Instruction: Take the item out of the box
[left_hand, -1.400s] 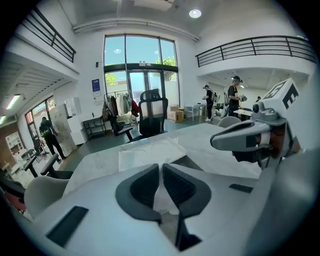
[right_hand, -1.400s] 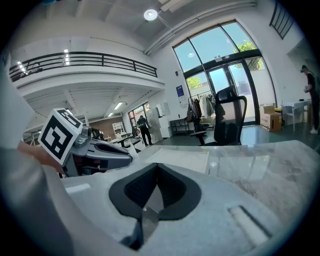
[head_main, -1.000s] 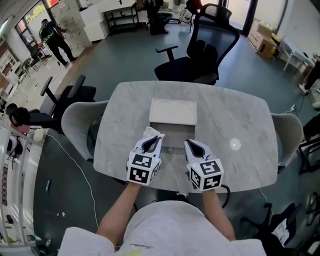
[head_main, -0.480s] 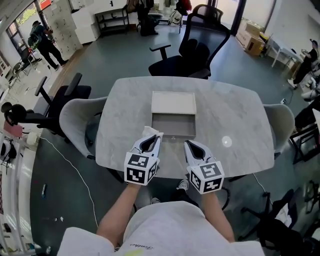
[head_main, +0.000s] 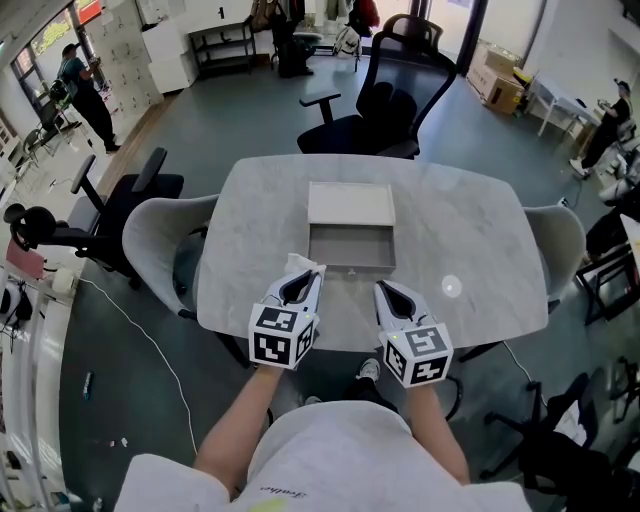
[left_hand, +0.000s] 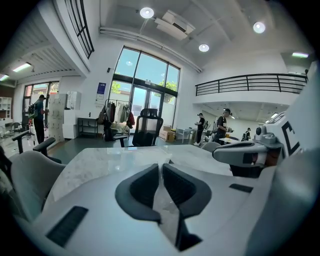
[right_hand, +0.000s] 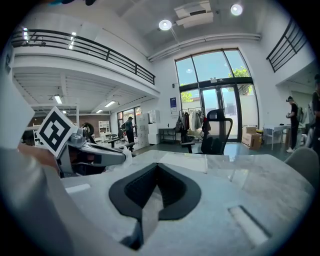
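Seen from above, a pale marble bench holds an open grey box at its middle, with the flat white lid lying against the box's far side, toward the bench's far edge. 2 hand-held grippers hover side by side over the near edge. The left gripper has its jaws pinched on a crumpled white item, which is outside the box, just beside the box's near left corner. The right gripper has its jaws pressed together with nothing between them, near the box's near right corner. A grey chair stands at the bench's left edge and a black office chair beyond the far edge.
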